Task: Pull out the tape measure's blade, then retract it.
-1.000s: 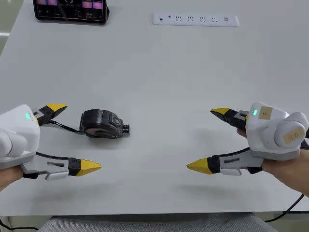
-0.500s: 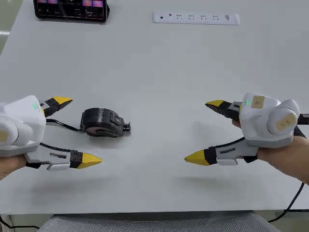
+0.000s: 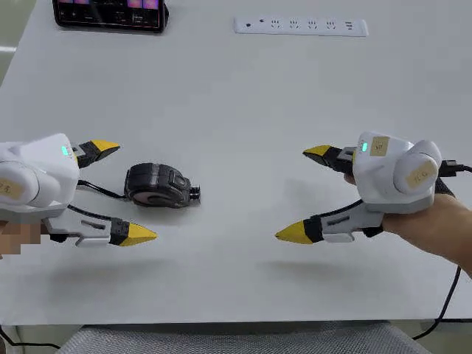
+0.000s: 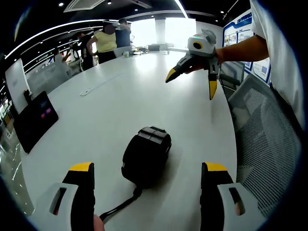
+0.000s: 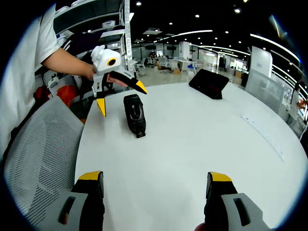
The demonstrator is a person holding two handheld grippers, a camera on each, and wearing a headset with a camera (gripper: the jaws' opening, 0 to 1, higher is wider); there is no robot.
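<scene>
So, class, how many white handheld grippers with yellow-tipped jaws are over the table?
2. The left gripper is at the white table's left, open jaws flanking the black tape measure's strap end; the right gripper is at the right, open, holding nothing.

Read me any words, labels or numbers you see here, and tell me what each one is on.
Nothing reads clearly.
Tan stickers on the white right gripper: blurred.
Tan sticker on the white left gripper: blurred.
Dark tablet screen: too small.
Blue wall posters: too small.
</scene>
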